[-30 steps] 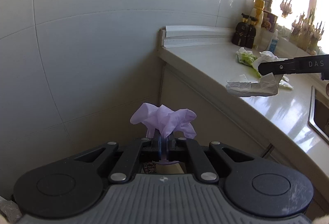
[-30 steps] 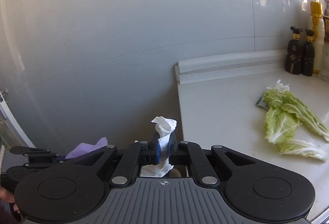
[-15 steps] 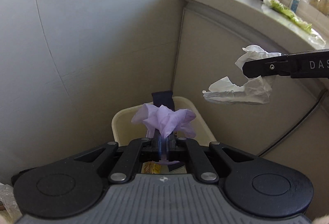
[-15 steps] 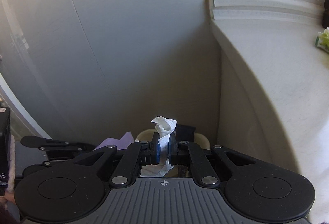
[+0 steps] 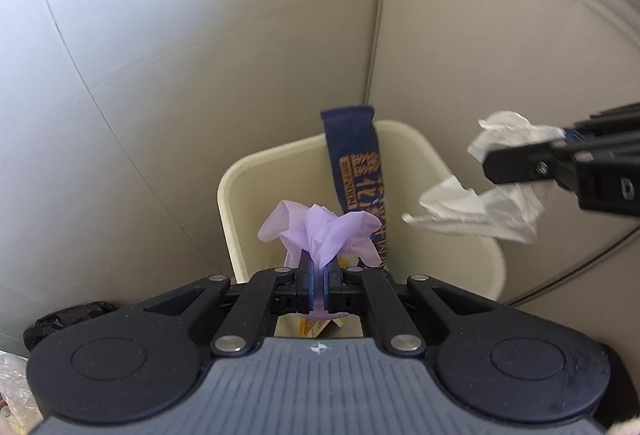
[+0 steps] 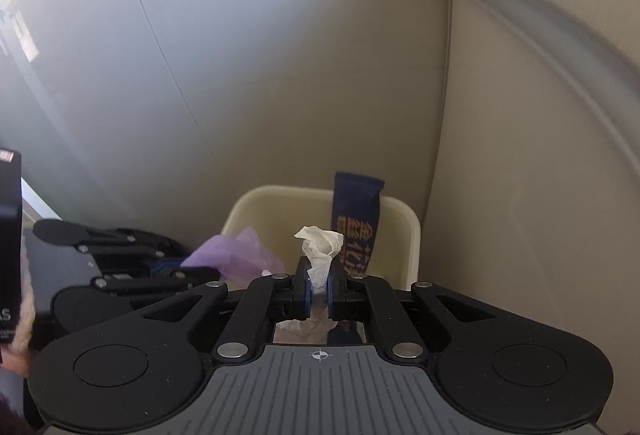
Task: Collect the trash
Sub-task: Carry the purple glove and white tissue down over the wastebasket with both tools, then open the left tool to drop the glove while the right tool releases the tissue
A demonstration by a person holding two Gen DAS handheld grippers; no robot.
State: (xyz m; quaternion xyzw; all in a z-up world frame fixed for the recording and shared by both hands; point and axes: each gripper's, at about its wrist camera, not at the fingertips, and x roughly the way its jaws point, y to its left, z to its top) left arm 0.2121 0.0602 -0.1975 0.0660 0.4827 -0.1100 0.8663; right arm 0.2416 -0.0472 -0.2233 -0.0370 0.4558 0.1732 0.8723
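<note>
Wall panels (image 5: 160,35) and a pale cabinet side (image 5: 460,55) meet in a corner, and a cream bin (image 5: 240,195) stands in it. Leaning upright against the bin's back rim is a dark blue wrapper (image 5: 352,151) with orange lettering. Above the bin's opening, the left hand-held gripper (image 5: 319,271) pinches a crumpled purple glove (image 5: 320,231) between its closed pads. Just beside it, the right hand-held gripper (image 6: 319,283) is pressed together on a crumpled white tissue (image 6: 320,247), which hangs over the bin's right rim.
</note>
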